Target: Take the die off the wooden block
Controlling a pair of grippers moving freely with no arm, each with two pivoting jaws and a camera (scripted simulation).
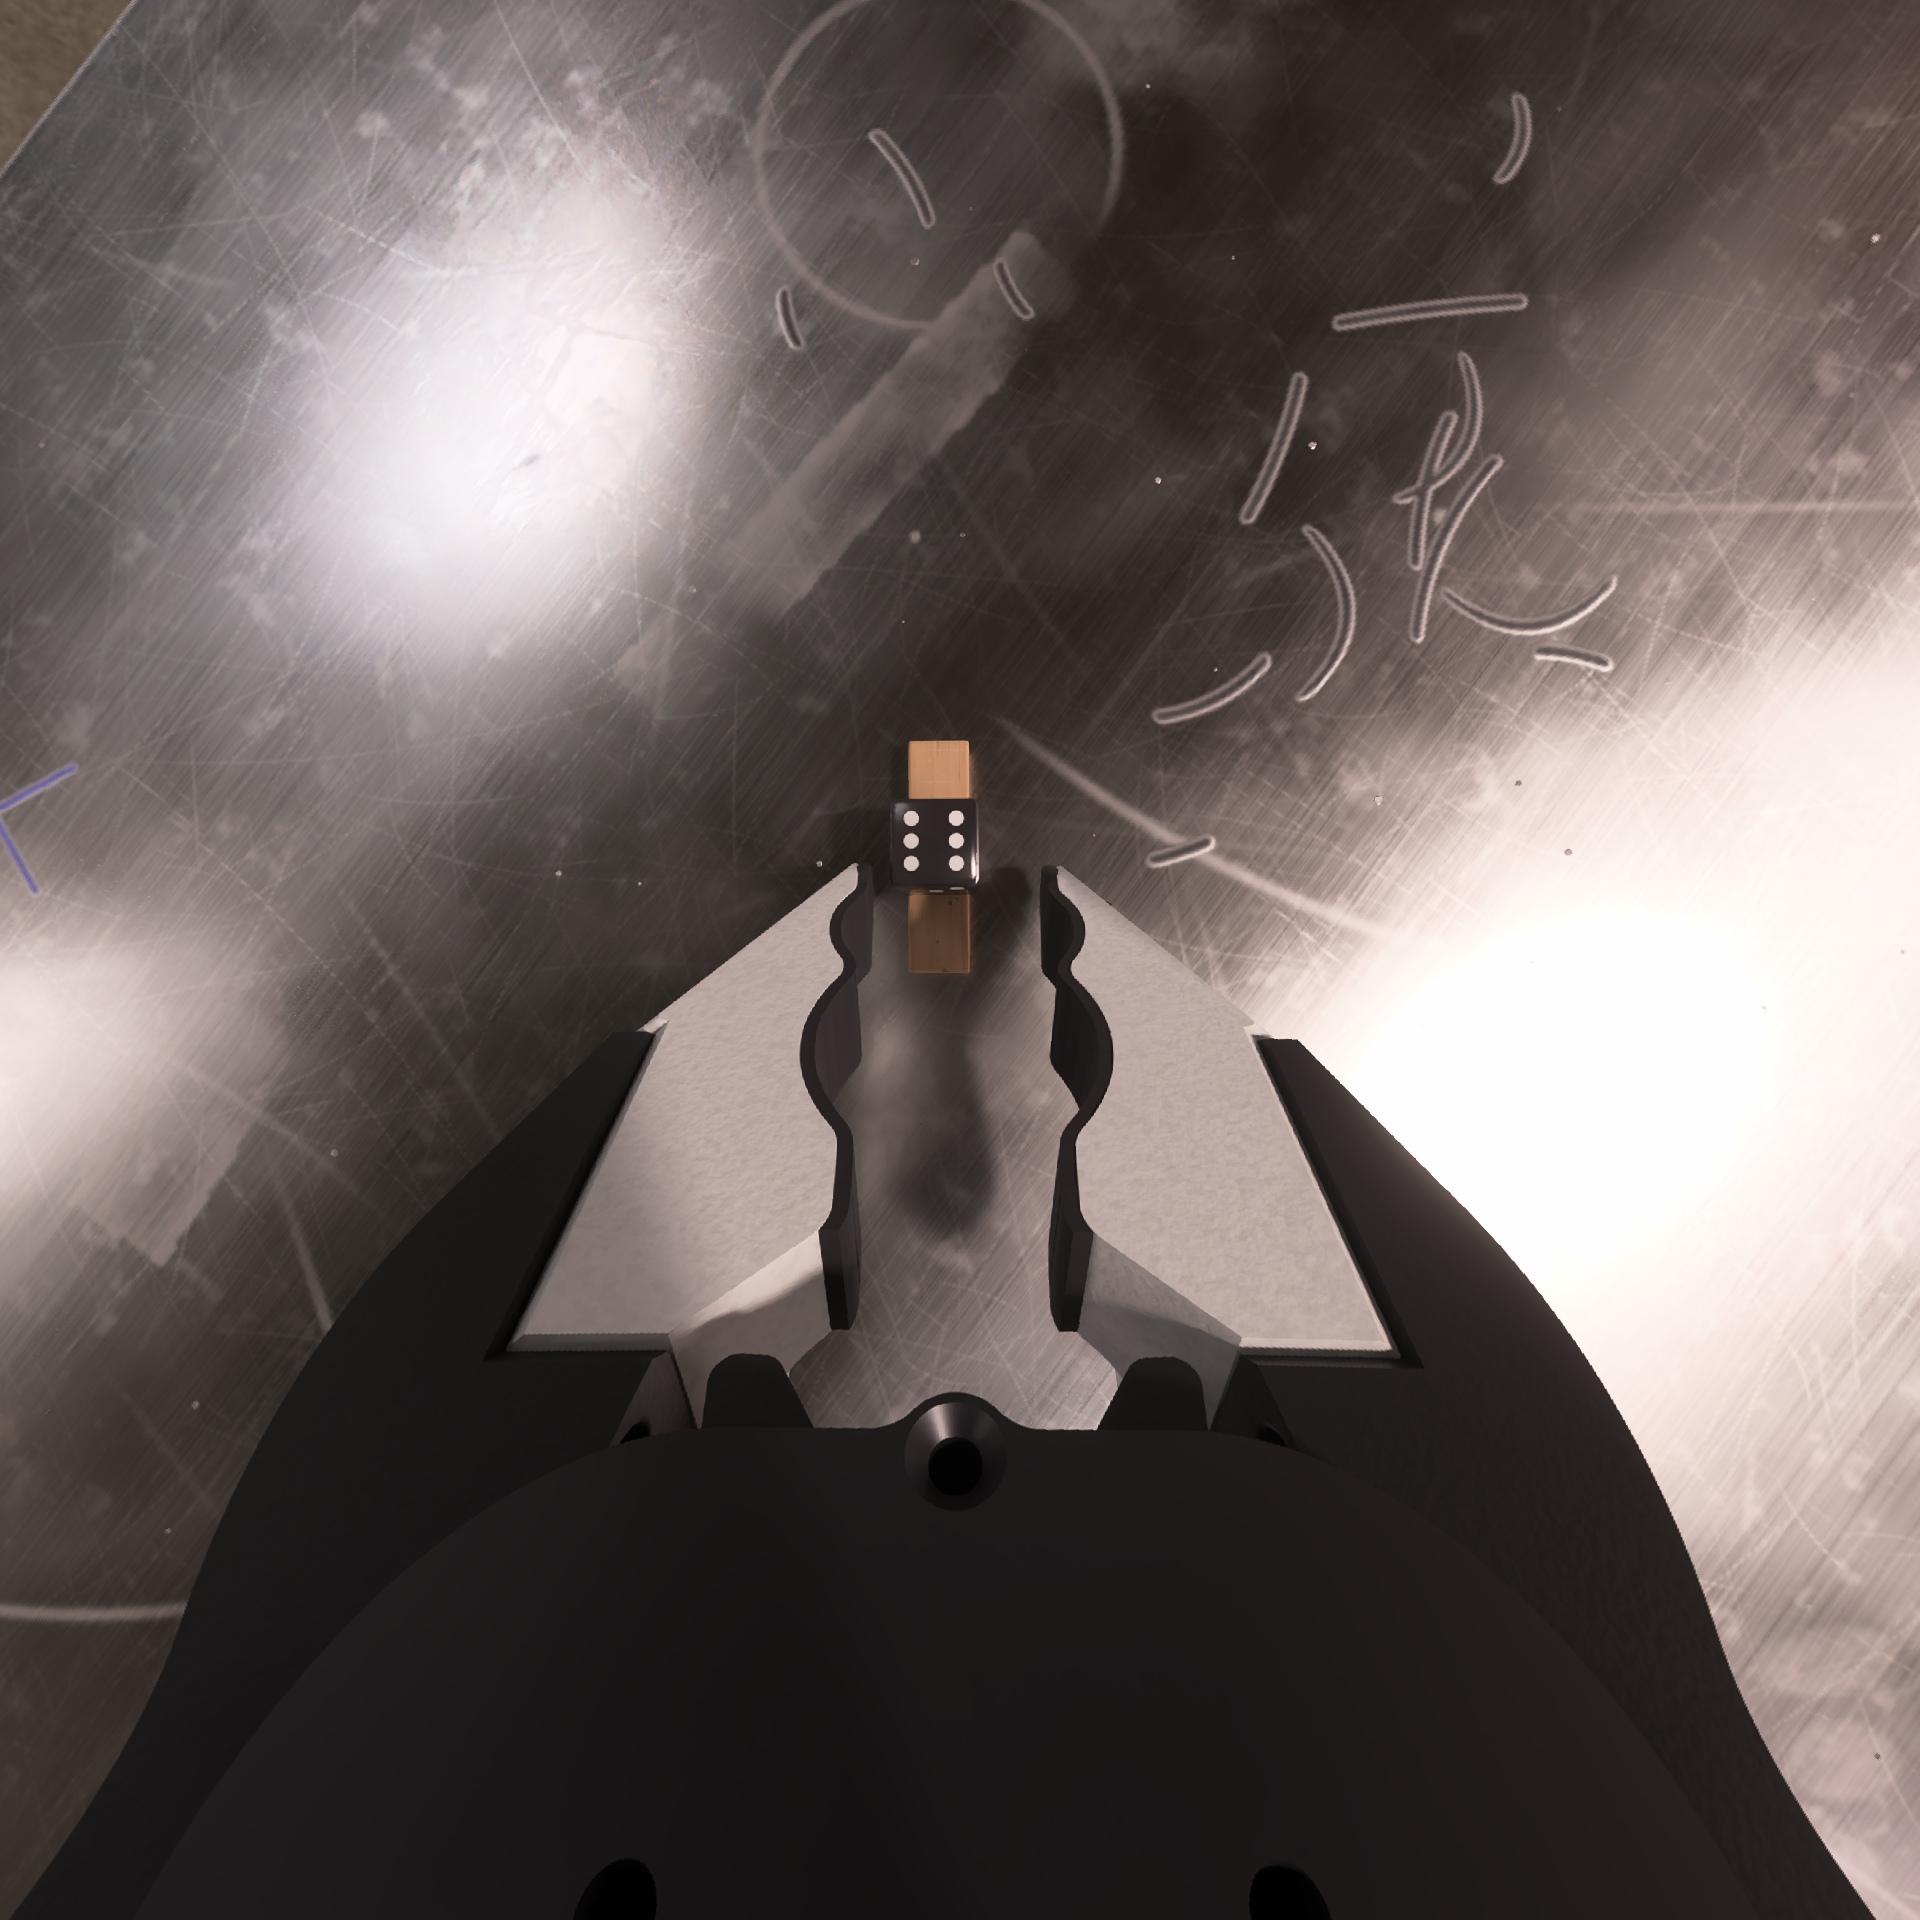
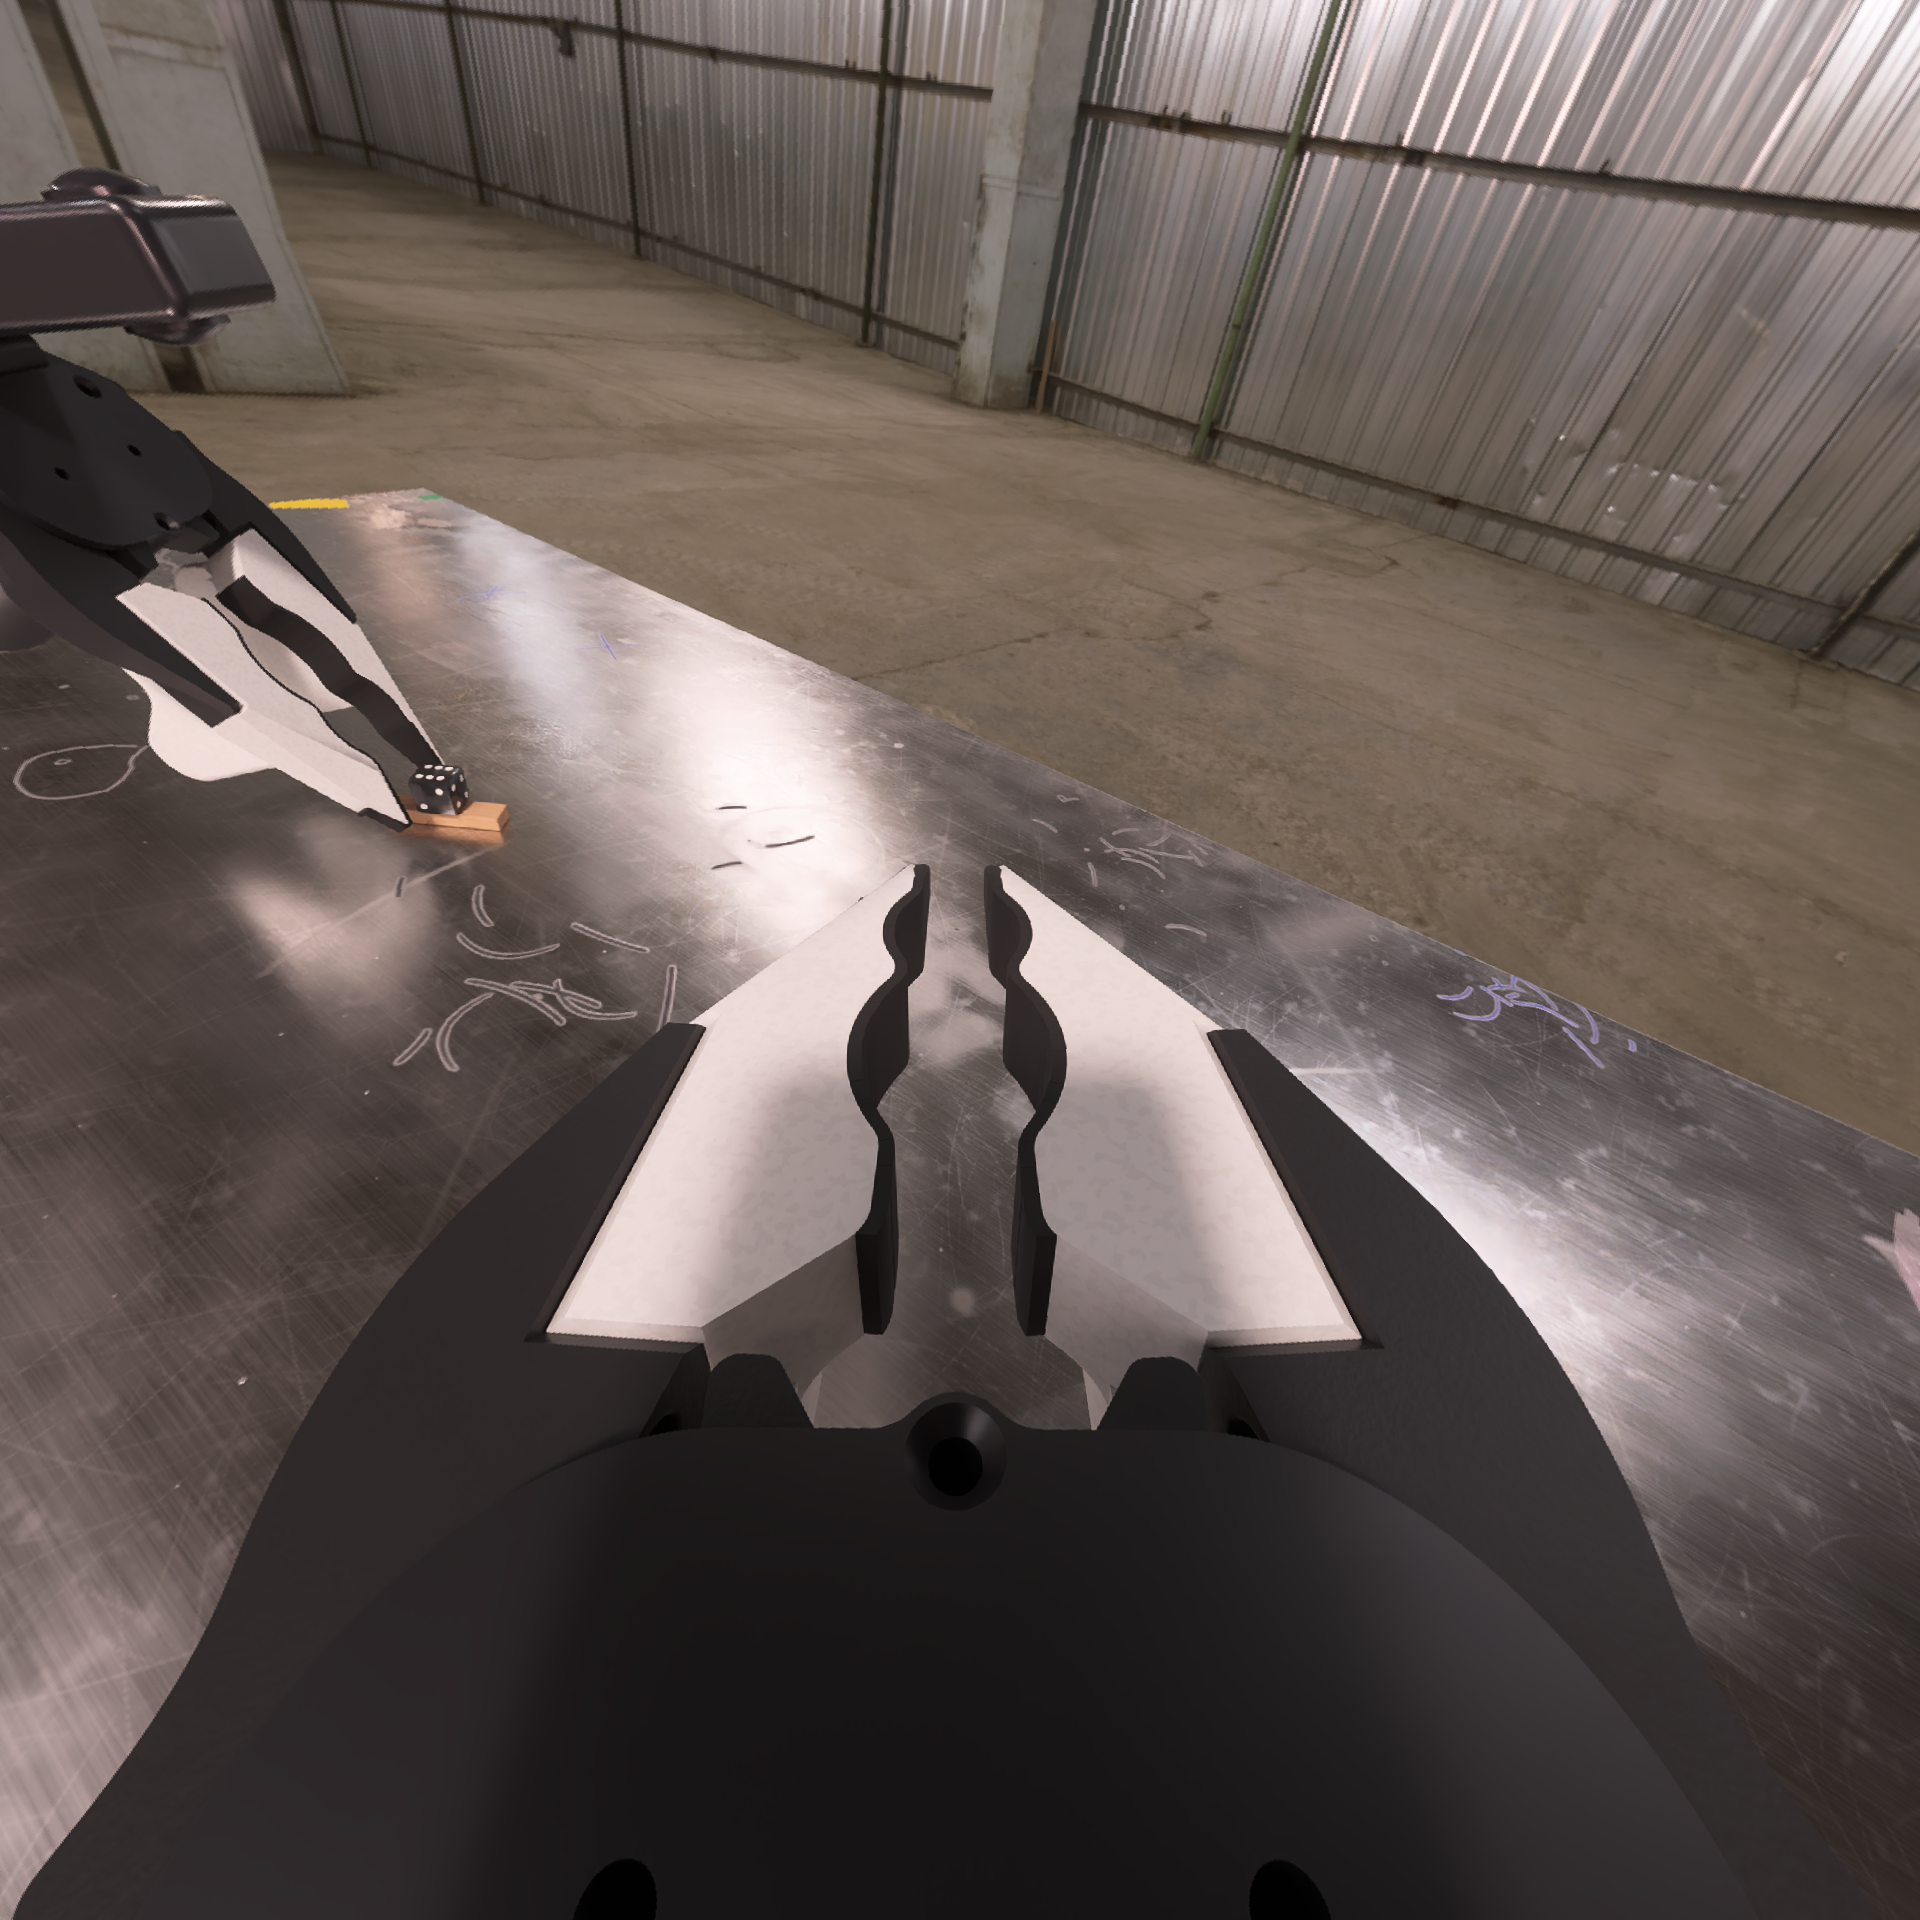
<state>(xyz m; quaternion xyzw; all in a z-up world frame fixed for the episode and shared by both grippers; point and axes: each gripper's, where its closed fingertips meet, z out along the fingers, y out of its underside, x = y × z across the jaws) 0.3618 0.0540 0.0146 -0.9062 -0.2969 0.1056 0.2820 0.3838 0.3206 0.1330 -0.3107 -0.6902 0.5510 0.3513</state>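
A black die with white pips (image 1: 935, 844) sits on the middle of a small flat wooden block (image 1: 938, 769) that lies on a scratched metal table (image 1: 416, 1039). My left gripper (image 1: 954, 878) is open, tilted down, with its fingertips on either side of the block's near end, just short of the die. The right wrist view shows the die (image 2: 438, 790), the block (image 2: 480, 820) and the left gripper (image 2: 410, 792) at the far left. My right gripper (image 2: 956, 876) is well away from them, above the table, narrowly open and empty.
The metal table (image 2: 1351, 1039) bears chalk scribbles (image 1: 1434, 520) and a chalk circle (image 1: 935, 156). Its far edge (image 2: 1039, 769) drops to a concrete floor (image 2: 935, 468). Corrugated metal walls (image 2: 1455, 260) stand beyond.
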